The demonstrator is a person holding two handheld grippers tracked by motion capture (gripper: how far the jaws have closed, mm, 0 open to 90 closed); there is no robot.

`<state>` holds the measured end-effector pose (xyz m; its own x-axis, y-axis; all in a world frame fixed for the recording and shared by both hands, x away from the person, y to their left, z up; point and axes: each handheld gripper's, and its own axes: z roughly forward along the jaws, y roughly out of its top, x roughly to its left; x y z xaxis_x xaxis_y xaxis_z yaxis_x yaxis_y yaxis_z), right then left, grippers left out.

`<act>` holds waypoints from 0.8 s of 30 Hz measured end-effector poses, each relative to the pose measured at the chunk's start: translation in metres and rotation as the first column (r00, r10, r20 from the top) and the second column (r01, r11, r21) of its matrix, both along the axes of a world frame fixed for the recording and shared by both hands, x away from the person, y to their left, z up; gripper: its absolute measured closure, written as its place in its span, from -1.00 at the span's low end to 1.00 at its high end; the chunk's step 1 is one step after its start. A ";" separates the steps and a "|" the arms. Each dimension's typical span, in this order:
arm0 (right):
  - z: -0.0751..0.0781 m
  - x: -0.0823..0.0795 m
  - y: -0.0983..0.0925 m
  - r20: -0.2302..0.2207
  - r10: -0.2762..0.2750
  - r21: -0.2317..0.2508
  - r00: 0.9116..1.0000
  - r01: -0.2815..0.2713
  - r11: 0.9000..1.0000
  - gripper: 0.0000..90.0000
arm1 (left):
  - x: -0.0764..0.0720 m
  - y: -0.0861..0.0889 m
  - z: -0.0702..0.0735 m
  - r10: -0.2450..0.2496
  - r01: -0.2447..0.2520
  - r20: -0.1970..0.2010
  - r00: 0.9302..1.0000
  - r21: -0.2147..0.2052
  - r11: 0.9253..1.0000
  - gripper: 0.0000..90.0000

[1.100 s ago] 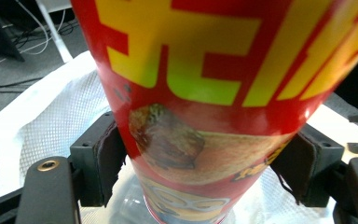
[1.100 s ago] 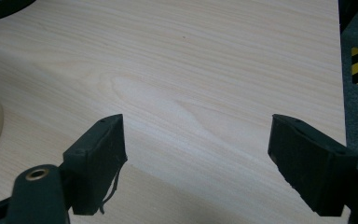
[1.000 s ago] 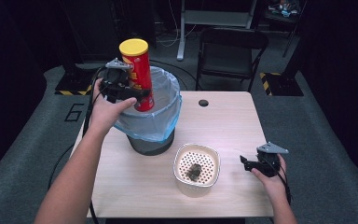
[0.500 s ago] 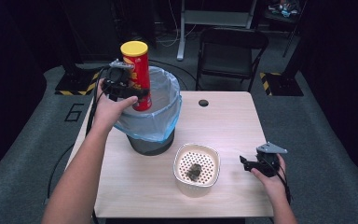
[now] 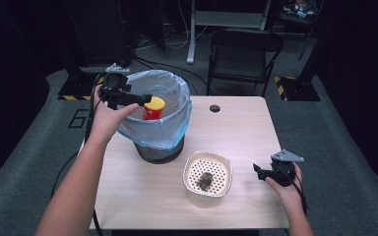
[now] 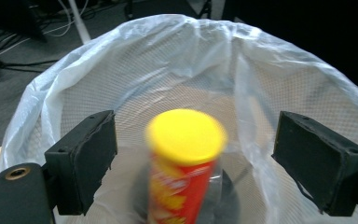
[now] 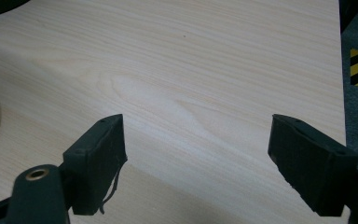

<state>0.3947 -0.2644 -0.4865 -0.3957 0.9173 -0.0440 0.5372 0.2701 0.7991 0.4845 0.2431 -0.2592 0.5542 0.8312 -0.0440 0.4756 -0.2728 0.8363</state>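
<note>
A person stands at a wooden table. Above a bin lined with a pale plastic bag, at the table's far left corner, the left gripper has just been opening its jaws. They now stand spread and empty. The red crisp tube with its yellow lid sits upright inside the bin. It looks light, stiff and smooth, best gripped across its middle. Near the right edge, the right gripper rests spread, holding nothing.

High view above table looking down, left claw camera close over bin, right one near tabletop
</note>
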 end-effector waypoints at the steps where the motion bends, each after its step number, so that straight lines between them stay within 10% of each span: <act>1: 0.000 0.000 0.000 0.001 -0.001 0.000 1.000 0.001 1.000 -0.59 | -0.004 0.001 0.001 -0.007 0.007 0.003 1.000 0.003 1.000 -0.69; 24: 0.000 -0.001 0.001 -0.013 -0.002 0.009 1.000 0.002 1.000 -0.59 | -0.101 0.062 -0.013 -0.117 0.119 0.041 0.992 -0.040 0.992 -0.31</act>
<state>0.3940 -0.2630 -0.4866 -0.3941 0.9185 -0.0308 0.5484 0.2620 0.7941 0.3837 0.3050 -0.2723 0.6501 0.7579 -0.0544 0.4096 -0.2892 0.8652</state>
